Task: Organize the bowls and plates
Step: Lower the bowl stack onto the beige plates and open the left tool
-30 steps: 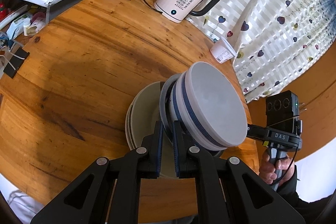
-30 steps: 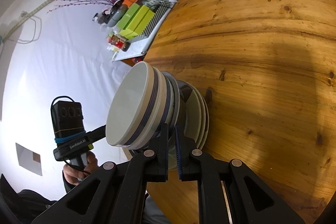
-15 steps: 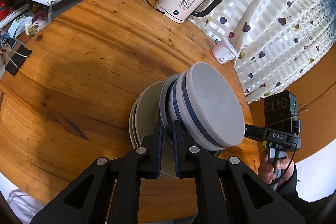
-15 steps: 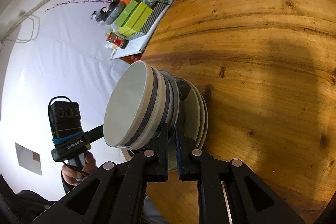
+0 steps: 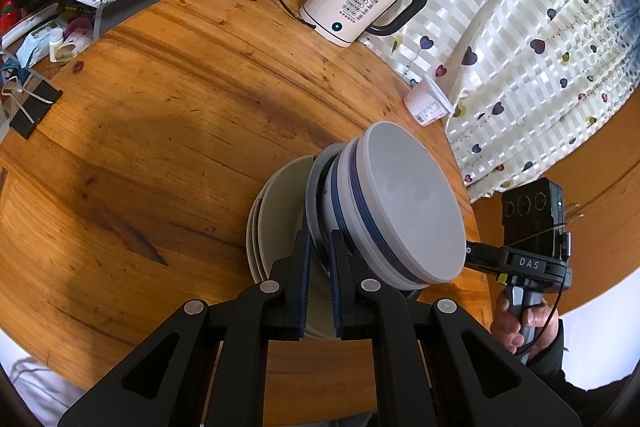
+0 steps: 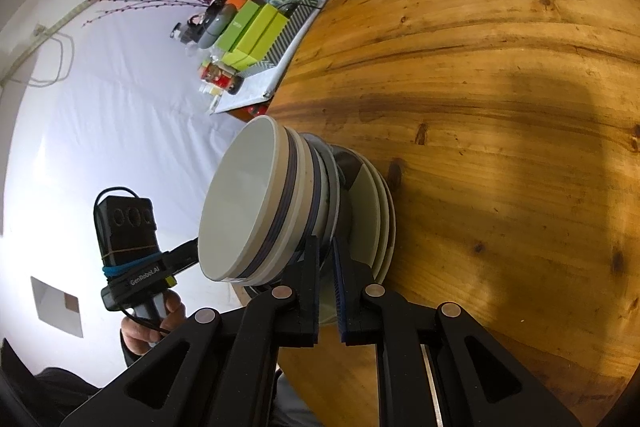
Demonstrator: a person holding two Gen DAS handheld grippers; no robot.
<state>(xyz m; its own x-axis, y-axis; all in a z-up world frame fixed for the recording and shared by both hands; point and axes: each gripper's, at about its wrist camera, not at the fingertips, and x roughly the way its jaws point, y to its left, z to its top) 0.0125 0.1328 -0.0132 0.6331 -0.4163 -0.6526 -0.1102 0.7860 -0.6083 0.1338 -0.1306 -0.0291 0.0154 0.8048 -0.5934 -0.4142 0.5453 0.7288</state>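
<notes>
Two grippers are clamping one stack from opposite sides: I am pinching the plates (image 5: 276, 211) under the bowls (image 5: 400, 211) with the left gripper (image 5: 319, 259) and the right gripper (image 6: 326, 259), both closed on plate rims, near the table's (image 5: 160, 115) edge.

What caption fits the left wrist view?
Left claw shut on a bowl in the stack atop plates on a wooden table.
</notes>
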